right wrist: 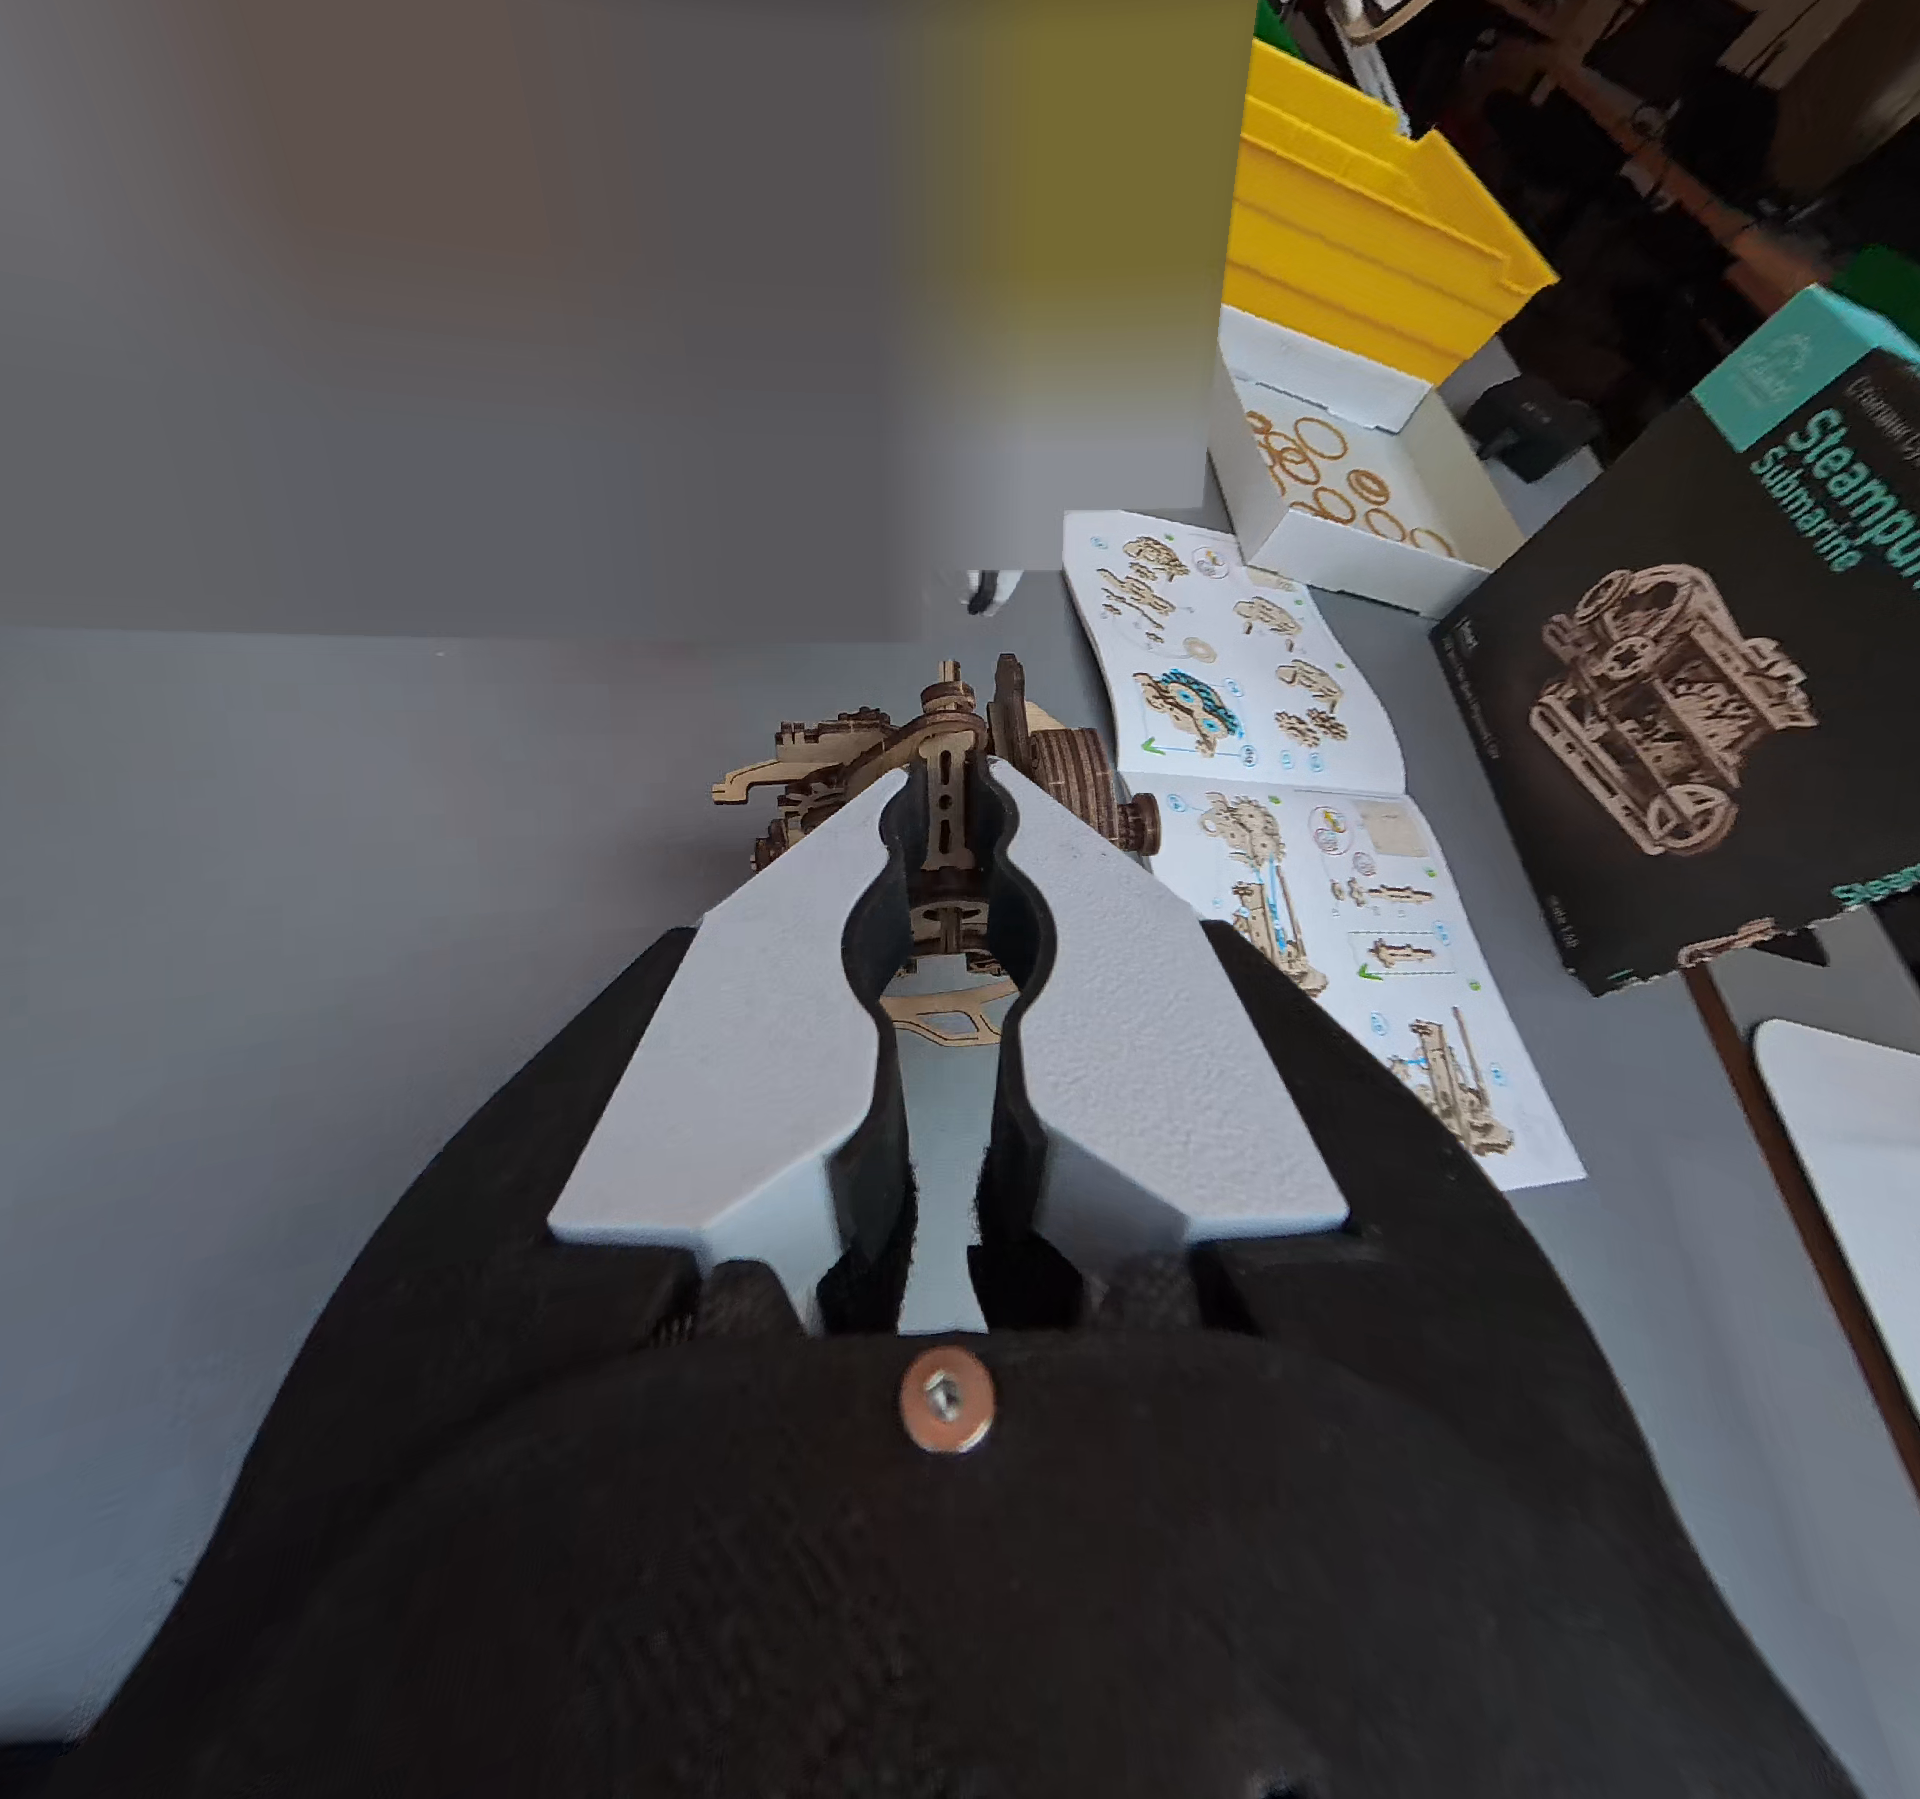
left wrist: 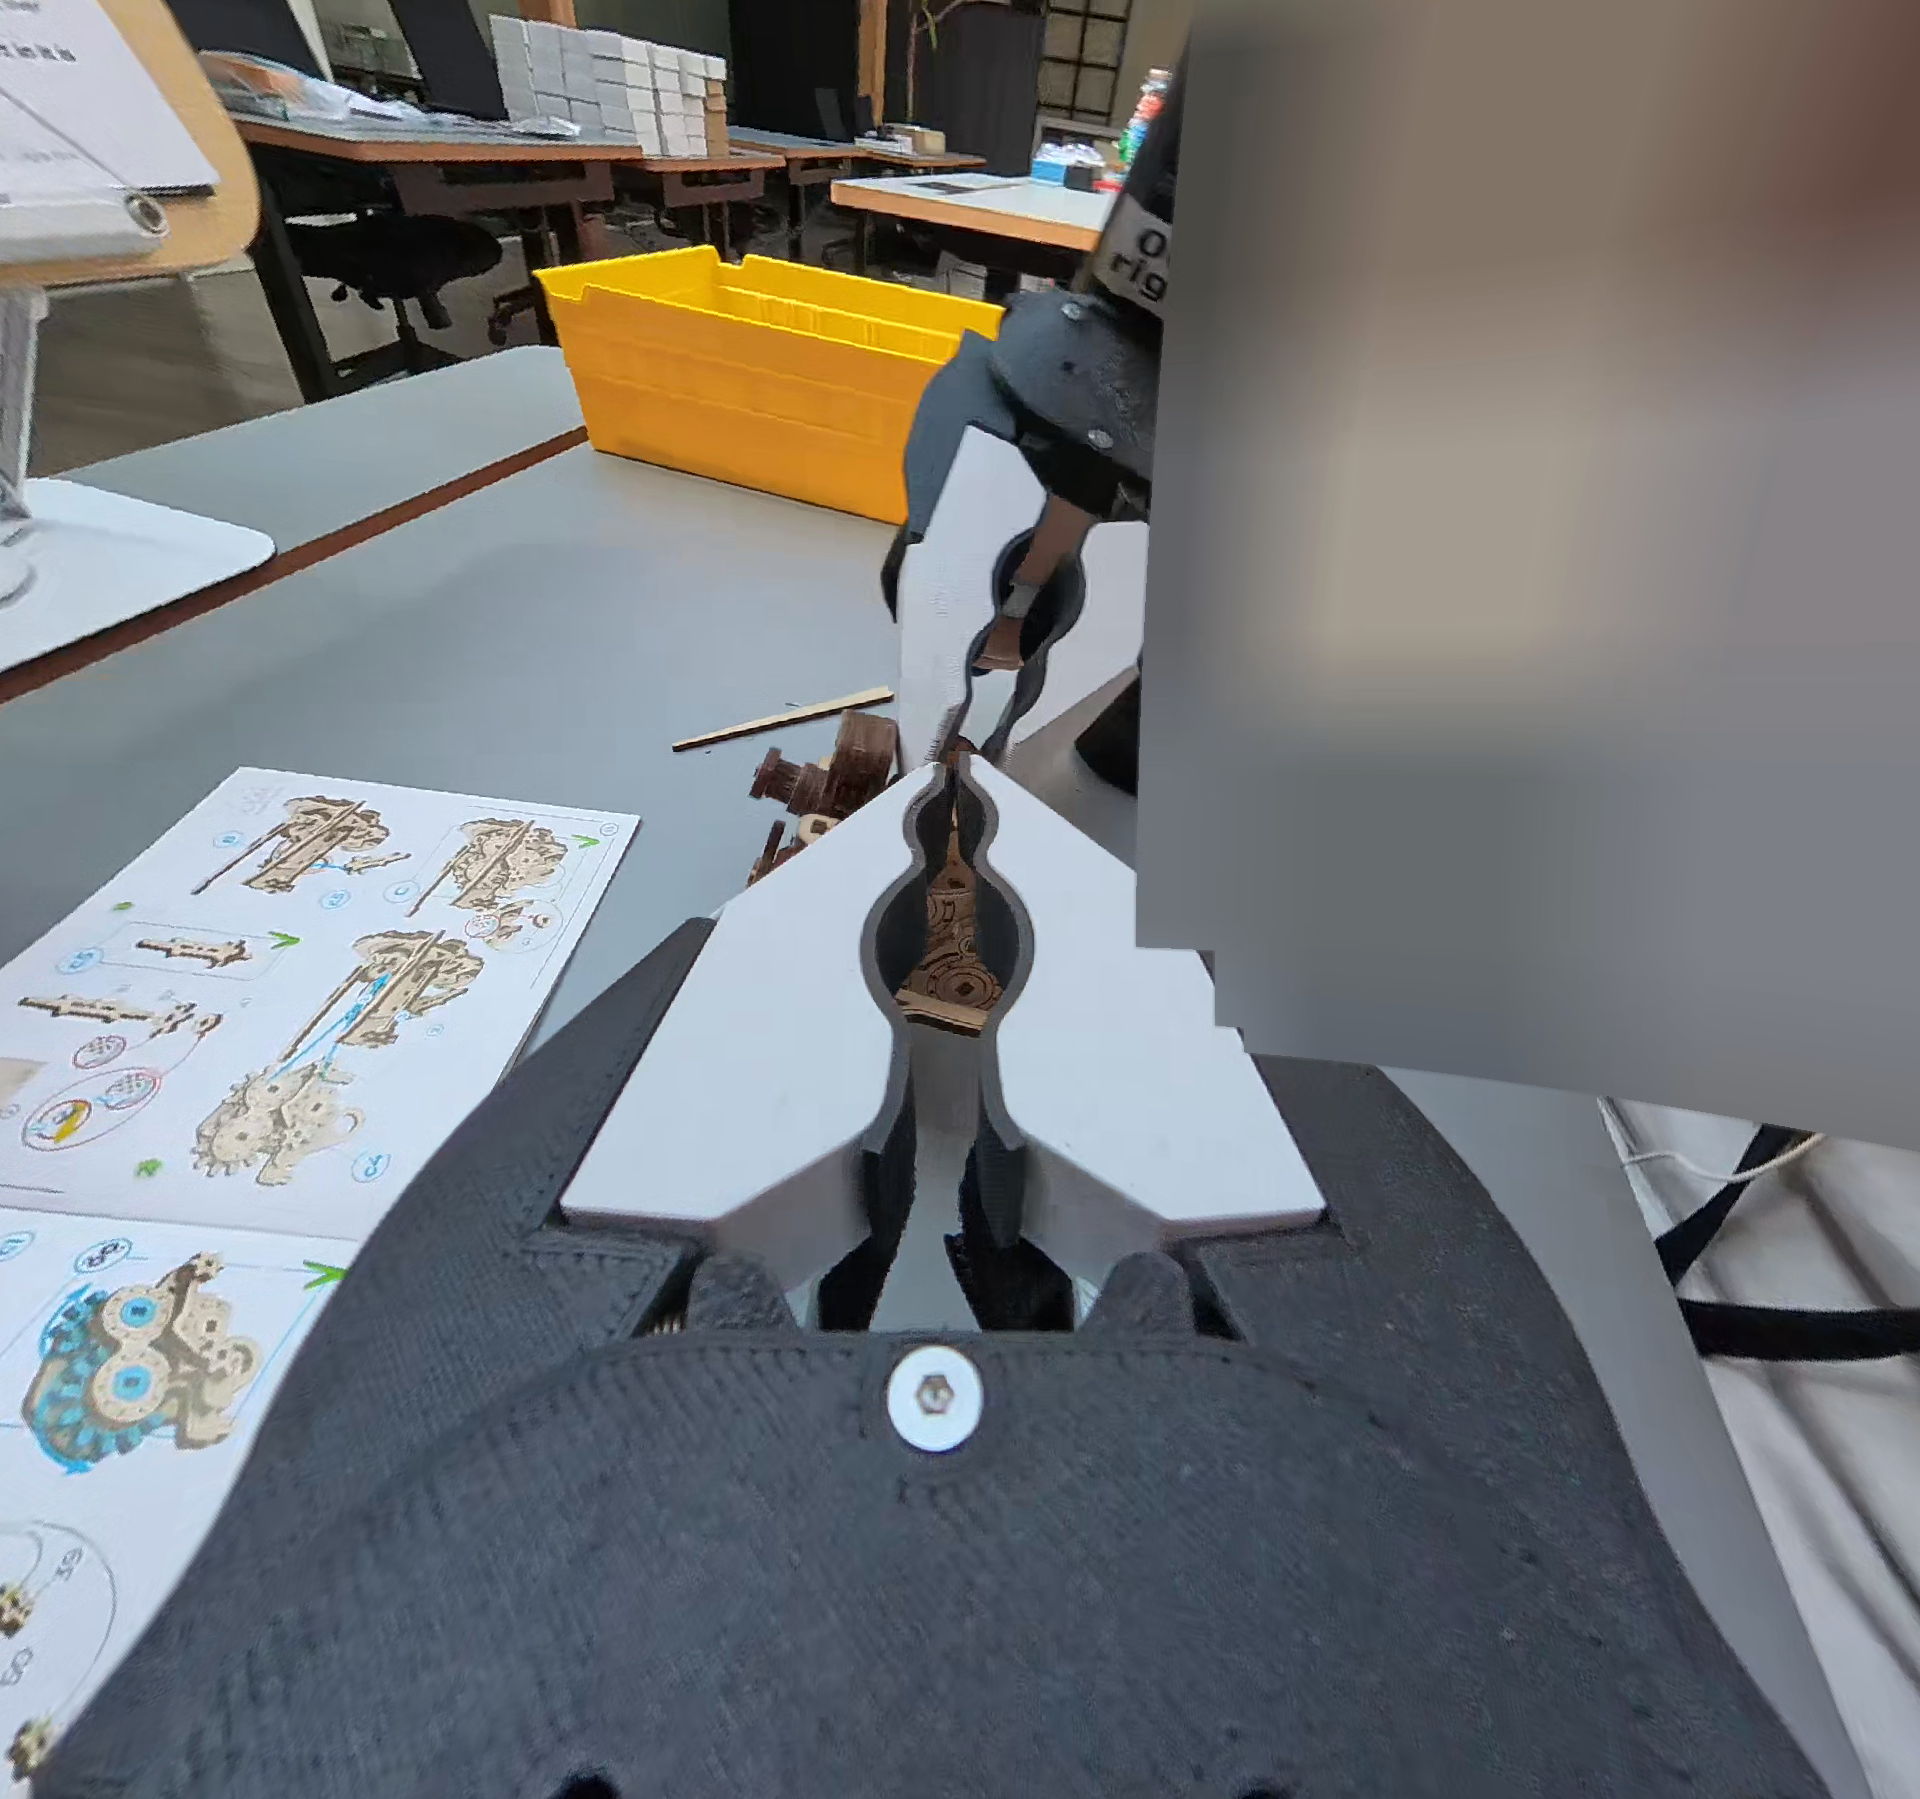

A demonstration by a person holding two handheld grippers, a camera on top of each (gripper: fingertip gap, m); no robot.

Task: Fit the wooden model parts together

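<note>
The left gripper point(left wrist: 951, 778) has its tips almost shut, pinched on a thin edge of the wooden model point(left wrist: 940, 949), whose pale, gear-cut face shows through the round gap between the fingers point(left wrist: 790, 970). From 12 o'clock in that view the right gripper point(left wrist: 971, 731) comes in tip to tip with it, its jaws drawn close as well; what they hold there is too small to tell. In the right wrist view the right gripper point(right wrist: 948, 788) is closed on an upright slotted strip of the model point(right wrist: 831, 773), which sits on the grey table point(right wrist: 312, 918) just past the fingertips, dark barrel and wheels at 1 o'clock, a pale bracket sticking out at 10 o'clock. A loose stick point(left wrist: 784, 719) lies on the table at 11 o'clock from the left tips, near some dark brown parts point(left wrist: 831, 778). The instruction sheets point(left wrist: 312, 970) lie at 9 o'clock in the left view and at 3 o'clock in the right view. A yellow bin point(left wrist: 748, 367) stands at 11 o'clock farther back. In the right view a white tray point(right wrist: 1340, 544) of wooden rings point(right wrist: 1320, 445) sits at 1 o'clock beside the bin, and the dark kit box point(right wrist: 1683, 689) stands at 3 o'clock
</note>
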